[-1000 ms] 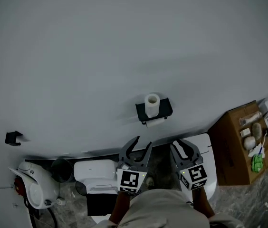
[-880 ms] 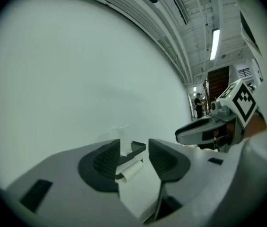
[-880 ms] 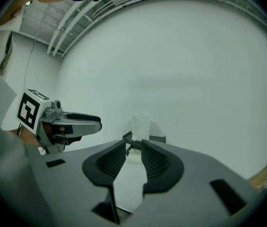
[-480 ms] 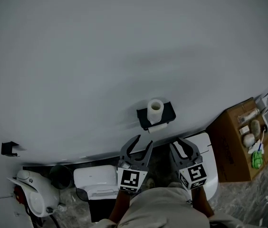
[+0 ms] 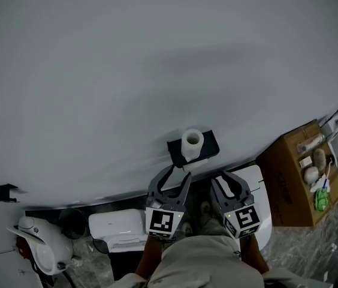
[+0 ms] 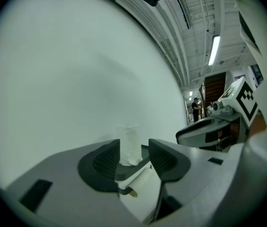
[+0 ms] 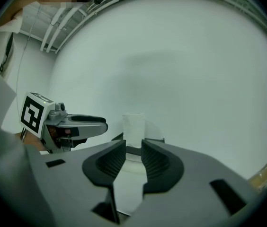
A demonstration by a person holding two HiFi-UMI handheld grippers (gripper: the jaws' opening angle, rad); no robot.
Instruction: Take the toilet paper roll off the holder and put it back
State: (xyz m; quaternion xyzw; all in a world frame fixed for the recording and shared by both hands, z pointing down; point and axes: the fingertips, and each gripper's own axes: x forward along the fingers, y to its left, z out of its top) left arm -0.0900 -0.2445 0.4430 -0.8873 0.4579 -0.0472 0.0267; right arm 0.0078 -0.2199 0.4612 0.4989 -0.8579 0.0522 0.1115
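Note:
A white toilet paper roll (image 5: pixel 192 140) stands upright on top of the black wall holder (image 5: pixel 208 144). A second white roll hangs under the holder, with a sheet trailing from it. My left gripper (image 5: pixel 178 173) is just below the holder, its jaws a narrow gap apart and nothing between them. In the left gripper view the upright roll (image 6: pixel 129 143) shows through that gap. My right gripper (image 5: pixel 226 180) is beside it to the right, also slightly apart and empty. It points at the roll (image 7: pixel 133 126) ahead. Neither gripper touches the roll.
A white toilet (image 5: pixel 260 204) sits under my right gripper. At the right stands a cardboard box (image 5: pixel 289 188) with small items on top. A white container (image 5: pixel 118 225), a dark bucket (image 5: pixel 73 222) and a white appliance (image 5: pixel 37 248) line the floor at left. A black bracket (image 5: pixel 4 192) is on the wall.
Both grippers have drawn closer to the wall holder, side by side. Their jaws look the same as before, and the roll has not moved.

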